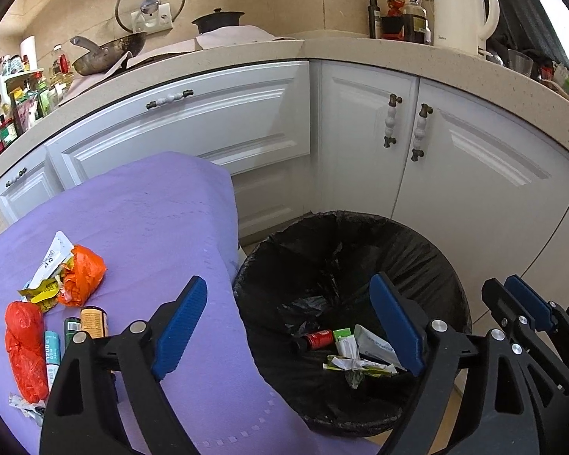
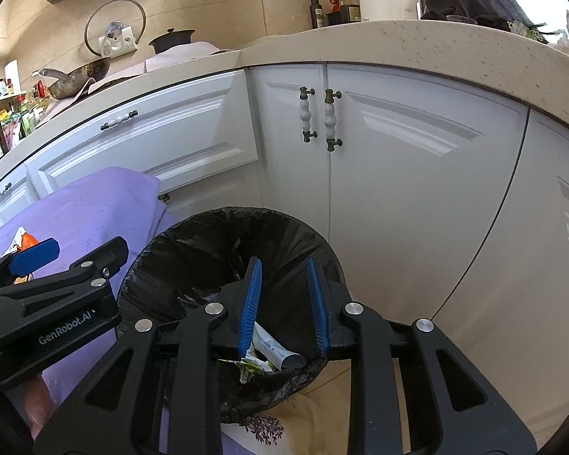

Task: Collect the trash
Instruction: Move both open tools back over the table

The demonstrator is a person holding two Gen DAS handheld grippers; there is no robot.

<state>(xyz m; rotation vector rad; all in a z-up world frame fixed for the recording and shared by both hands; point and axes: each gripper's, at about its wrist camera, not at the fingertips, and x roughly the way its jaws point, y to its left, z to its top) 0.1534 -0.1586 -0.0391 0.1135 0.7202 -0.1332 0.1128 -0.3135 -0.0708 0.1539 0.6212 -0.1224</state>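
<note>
A bin with a black liner stands on the floor by the cabinets. At its bottom lie a small red bottle and white and green wrappers. My left gripper hangs wide open over the bin's left rim with nothing in it. Over the same bin my right gripper is open by a narrow gap, also with nothing in it. Trash lies on the purple cloth: an orange bag, a red bag, wrappers and small bottles.
White cabinet doors curve behind the bin under a beige counter. On the counter are a wok, a kettle and bottles. My right gripper shows at the right of the left wrist view.
</note>
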